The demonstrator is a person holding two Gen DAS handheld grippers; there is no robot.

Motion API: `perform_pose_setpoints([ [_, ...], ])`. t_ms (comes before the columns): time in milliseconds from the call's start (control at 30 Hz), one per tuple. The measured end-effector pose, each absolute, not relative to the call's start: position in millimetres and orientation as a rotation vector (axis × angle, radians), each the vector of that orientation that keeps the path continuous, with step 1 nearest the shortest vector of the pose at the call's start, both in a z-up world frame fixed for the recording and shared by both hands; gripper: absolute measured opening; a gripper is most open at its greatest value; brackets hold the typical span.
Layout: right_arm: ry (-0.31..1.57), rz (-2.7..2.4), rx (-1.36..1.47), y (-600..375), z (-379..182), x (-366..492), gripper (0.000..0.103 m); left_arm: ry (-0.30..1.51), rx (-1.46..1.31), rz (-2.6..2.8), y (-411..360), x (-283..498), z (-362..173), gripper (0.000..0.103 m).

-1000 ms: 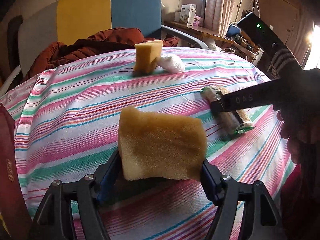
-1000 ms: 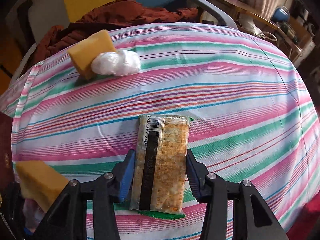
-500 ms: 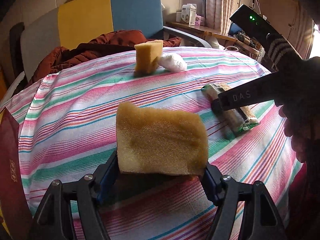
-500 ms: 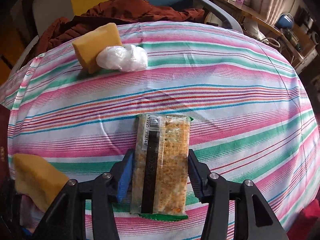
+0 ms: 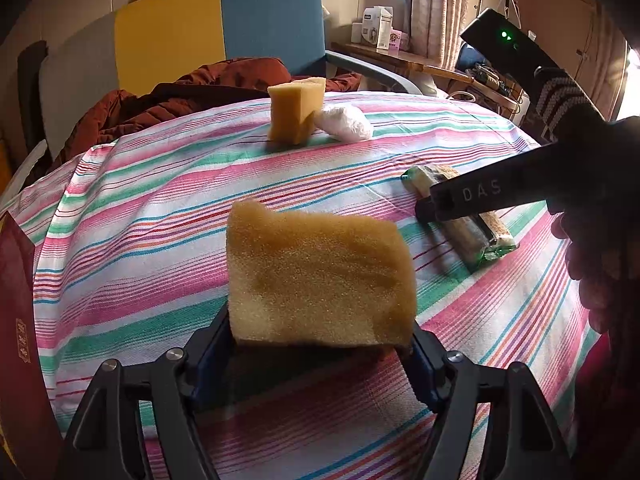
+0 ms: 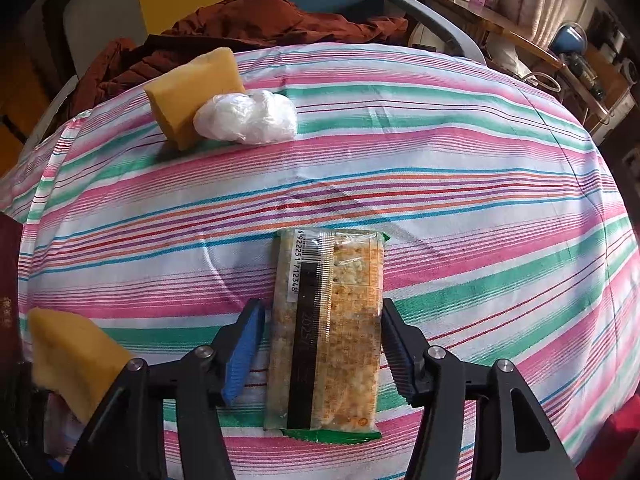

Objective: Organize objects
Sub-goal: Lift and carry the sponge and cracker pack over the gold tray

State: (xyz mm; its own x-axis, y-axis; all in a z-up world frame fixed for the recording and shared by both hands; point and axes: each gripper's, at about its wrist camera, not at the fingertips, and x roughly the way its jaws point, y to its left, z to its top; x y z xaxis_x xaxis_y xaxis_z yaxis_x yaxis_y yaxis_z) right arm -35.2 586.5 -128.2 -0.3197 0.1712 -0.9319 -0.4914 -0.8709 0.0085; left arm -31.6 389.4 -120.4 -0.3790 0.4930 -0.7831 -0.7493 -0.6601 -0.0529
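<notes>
Striped pink, green and white cloth [image 6: 460, 168] is covering the table where both grippers are working.

Tan porous sponge block [image 5: 320, 276] is sitting clenched between the blue pads of the left gripper [image 5: 320, 344], lifted just above the cloth. Right gripper [image 6: 324, 344] is straddling a clear-wrapped rectangular cracker packet [image 6: 326, 332] that is lying flat on the cloth; its jaws have just been opening, and a gap is showing beside the left pad, so the packet is lying released between them. Near the far edge, a second yellow sponge block [image 6: 192, 92] is standing on edge, touching a crumpled white plastic bundle [image 6: 248, 118]. Behind the table, a rust-brown jacket [image 6: 248, 24] is lying on a chair.
</notes>
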Motion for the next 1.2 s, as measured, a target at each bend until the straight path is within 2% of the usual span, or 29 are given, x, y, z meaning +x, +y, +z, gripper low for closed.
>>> perform_pose_setpoints([
  [233,0.389,2.223,-1.512,584,-128,-38,0.06,0.417,-1.038,2.084,390,-31,-120,0.076],
  [300,0.38,2.234,-1.51,577,-127,-39,0.051,0.421,-1.037,2.085,390,-30,-120,0.076],
  [333,0.375,2.244,-1.508,574,-125,-38,0.049,0.429,-1.037,2.087,390,-30,-119,0.074],
  [433,0.355,2.257,-1.507,568,-122,-35,0.048,0.451,-1.031,2.089,389,-28,-117,0.069],
  [567,0.373,2.299,-1.51,562,-118,-30,0.048,0.433,-1.055,2.099,377,-26,-110,0.067],
  [933,0.315,2.384,-1.544,533,-120,-37,0.048,0.373,-0.939,2.165,323,1,-46,0.067],
  [1200,0.32,2.441,-1.515,520,-106,-36,0.048,0.243,-0.887,2.254,245,2,-2,0.067],
])
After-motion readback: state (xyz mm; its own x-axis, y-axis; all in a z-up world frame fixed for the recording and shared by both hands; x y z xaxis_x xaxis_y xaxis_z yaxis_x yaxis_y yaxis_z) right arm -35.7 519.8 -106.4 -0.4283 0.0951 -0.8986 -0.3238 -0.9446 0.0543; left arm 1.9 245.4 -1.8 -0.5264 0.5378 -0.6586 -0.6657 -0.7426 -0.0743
